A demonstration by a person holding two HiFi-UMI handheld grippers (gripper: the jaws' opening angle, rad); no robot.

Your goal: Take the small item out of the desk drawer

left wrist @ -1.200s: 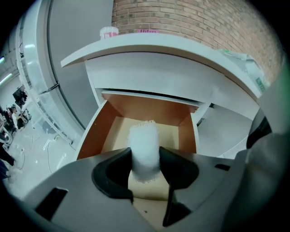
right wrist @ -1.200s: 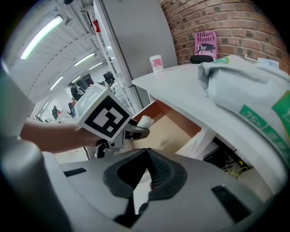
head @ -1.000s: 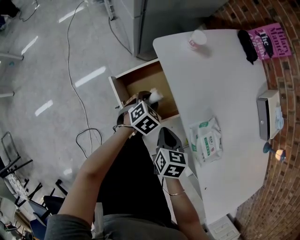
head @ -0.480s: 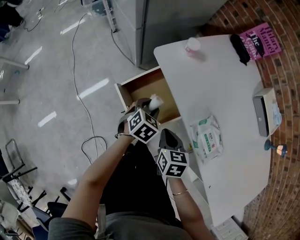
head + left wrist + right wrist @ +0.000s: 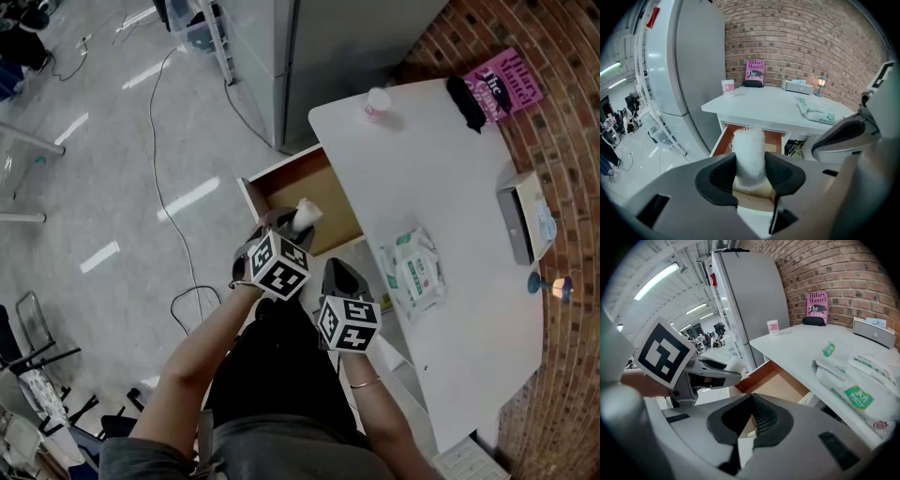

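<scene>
The white surface (image 5: 450, 187) stands on a pale glossy floor (image 5: 103, 159), its right side against a brick wall. 1 wooden drawer (image 5: 319, 186) hangs open from its left edge. At the far left corner stands a white cup (image 5: 378, 103) with pink print. At the far right lies a black pouch (image 5: 466, 101), touching a pink book (image 5: 506, 82) by the wall. A grey box (image 5: 523, 217) sits at the right edge, with a small lit lamp (image 5: 555, 288) just nearer. White packs (image 5: 412, 275) with green labels lie near the left edge. A cable (image 5: 159, 150) trails over the floor.
</scene>
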